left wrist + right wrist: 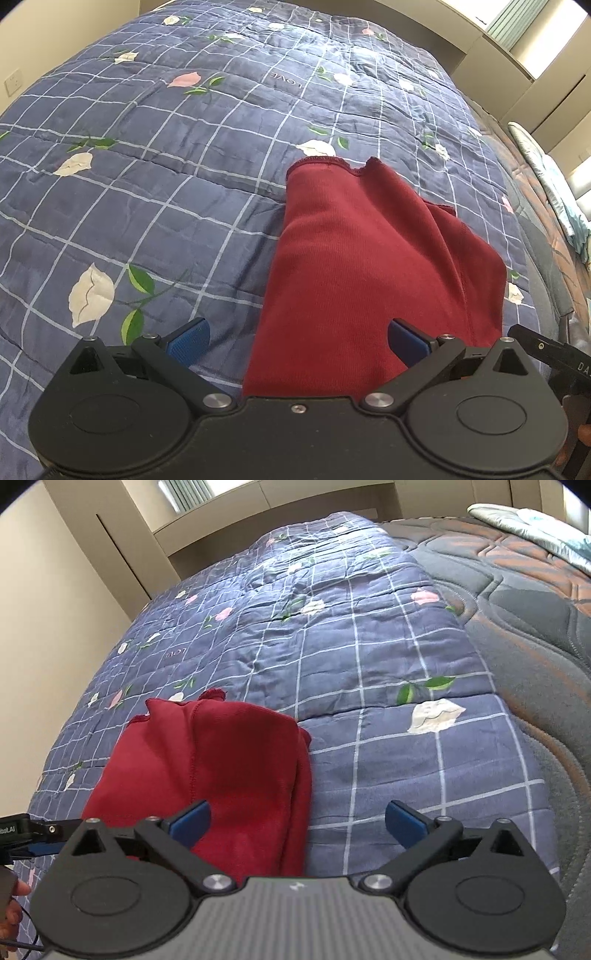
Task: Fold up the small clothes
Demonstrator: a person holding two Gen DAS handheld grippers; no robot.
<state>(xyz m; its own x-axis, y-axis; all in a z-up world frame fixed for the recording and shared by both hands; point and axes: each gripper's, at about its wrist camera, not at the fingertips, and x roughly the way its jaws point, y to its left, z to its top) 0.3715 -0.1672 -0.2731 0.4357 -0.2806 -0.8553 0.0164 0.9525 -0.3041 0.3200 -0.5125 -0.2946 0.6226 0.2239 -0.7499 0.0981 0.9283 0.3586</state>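
Observation:
A dark red garment (369,266) lies folded lengthwise on a blue checked quilt (166,155) with flower prints. It also shows in the right wrist view (221,768). My left gripper (297,339) is open and empty, with its jaws wide apart over the garment's near left edge. My right gripper (297,821) is open and empty over the garment's near right edge. The right gripper's body shows at the right edge of the left wrist view (546,350). The garment's near end is hidden under both gripper bodies.
The quilt (388,657) covers most of the bed. A grey and brown padded mattress (524,602) is bare to the right, with a pale bundle of bedding (535,524) at its far end. Beige walls and cabinets (517,44) stand beyond the bed.

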